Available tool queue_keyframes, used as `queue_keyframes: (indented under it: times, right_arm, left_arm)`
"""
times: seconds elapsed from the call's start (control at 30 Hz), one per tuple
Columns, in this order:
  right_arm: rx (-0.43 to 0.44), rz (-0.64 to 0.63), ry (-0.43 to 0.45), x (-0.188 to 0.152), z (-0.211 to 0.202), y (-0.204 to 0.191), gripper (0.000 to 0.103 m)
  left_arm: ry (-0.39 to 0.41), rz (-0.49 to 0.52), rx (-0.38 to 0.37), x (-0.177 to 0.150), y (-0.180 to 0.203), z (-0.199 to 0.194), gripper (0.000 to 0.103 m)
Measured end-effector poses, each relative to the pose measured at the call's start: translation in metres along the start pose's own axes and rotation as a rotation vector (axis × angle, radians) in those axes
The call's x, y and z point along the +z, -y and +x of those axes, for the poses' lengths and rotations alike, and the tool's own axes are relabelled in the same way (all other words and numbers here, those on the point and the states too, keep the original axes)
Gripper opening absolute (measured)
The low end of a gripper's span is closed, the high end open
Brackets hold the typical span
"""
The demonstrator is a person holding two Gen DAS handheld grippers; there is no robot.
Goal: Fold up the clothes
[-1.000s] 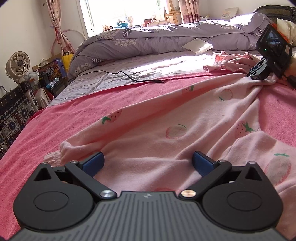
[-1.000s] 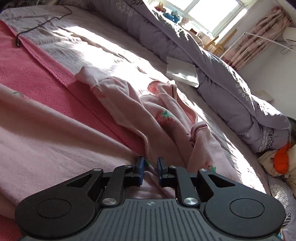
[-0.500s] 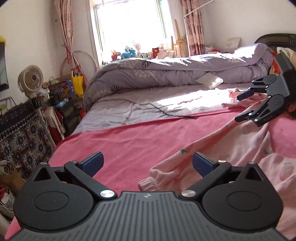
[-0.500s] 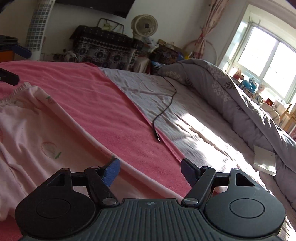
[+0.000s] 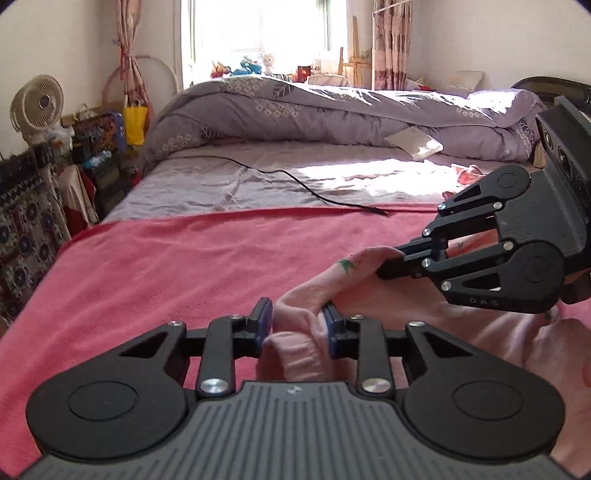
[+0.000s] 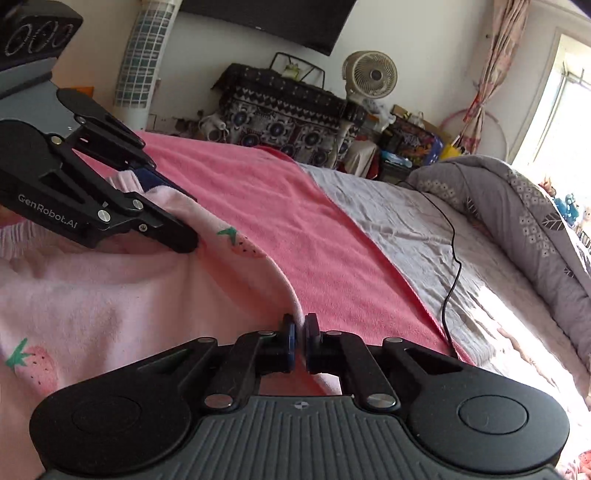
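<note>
Gripping the pink garment (image 5: 369,295), left gripper (image 5: 297,325) clamped its ribbed cuff while right gripper (image 6: 300,338) pinched the edge ahead; keeping tension even looked essential.

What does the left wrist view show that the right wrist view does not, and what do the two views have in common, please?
Only the left wrist view shows the white book lying against the duvet, the windowsill toys, and the left gripper shut on the ribbed cuff of the pink strawberry garment.

Only the right wrist view shows the wall-mounted television, the white tower fan, and the right gripper pinching the garment's edge.

Both show the pink towel, the black cable, the grey duvet and the round desk fan.
</note>
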State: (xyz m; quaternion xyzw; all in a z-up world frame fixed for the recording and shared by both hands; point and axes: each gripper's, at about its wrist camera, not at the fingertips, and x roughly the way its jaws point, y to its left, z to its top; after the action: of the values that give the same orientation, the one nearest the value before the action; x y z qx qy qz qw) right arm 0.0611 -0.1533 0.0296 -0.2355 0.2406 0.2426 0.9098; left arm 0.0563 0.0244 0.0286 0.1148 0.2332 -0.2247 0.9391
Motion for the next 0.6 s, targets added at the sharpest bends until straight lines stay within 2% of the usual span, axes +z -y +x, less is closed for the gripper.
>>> queue_keyframes:
  times: [0.03, 0.1, 0.13, 0.17, 0.2, 0.23, 0.3, 0.37, 0.47, 0.5, 0.6]
  right_arm:
    - [-0.010, 0.005, -0.012, 0.001, 0.012, 0.000, 0.007]
    - [-0.030, 0.017, -0.037, 0.003, 0.035, -0.001, 0.010]
    - [-0.052, 0.002, -0.036, 0.005, 0.039, -0.004, 0.010]
    - [-0.075, -0.013, -0.035, 0.006, 0.042, -0.007, 0.015]
    - [-0.098, -0.029, -0.034, 0.008, 0.046, -0.010, 0.023]
    - [-0.114, -0.023, -0.031, 0.008, 0.043, -0.008, 0.032]
    - [-0.145, -0.007, -0.005, 0.004, 0.024, -0.002, 0.078]
    - [-0.174, 0.005, 0.026, -0.008, -0.006, 0.006, 0.082]
    - [-0.254, 0.003, -0.007, -0.041, -0.059, 0.025, 0.082]
    - [-0.285, -0.001, -0.024, -0.055, -0.079, 0.032, 0.082]
    - [-0.455, 0.041, -0.163, -0.119, -0.145, 0.070, 0.082]
  left_arm:
    - [-0.014, 0.006, 0.024, -0.002, 0.000, 0.007, 0.038]
    - [-0.135, -0.039, 0.039, -0.009, -0.009, 0.033, 0.045]
    - [-0.131, -0.066, 0.028, -0.009, -0.014, 0.032, 0.046]
    - [-0.132, -0.085, 0.033, -0.010, -0.017, 0.031, 0.052]
    - [-0.133, -0.102, 0.039, -0.011, -0.020, 0.031, 0.057]
    - [-0.134, -0.111, 0.037, -0.012, -0.022, 0.030, 0.057]
    - [-0.136, -0.118, 0.039, -0.013, -0.024, 0.030, 0.059]
    - [-0.134, -0.109, 0.060, -0.013, -0.022, 0.027, 0.063]
    - [-0.145, -0.134, 0.093, -0.012, -0.027, 0.024, 0.081]
    - [-0.148, -0.158, 0.090, -0.012, -0.032, 0.022, 0.083]
    - [-0.150, -0.274, 0.071, -0.012, -0.049, 0.015, 0.084]
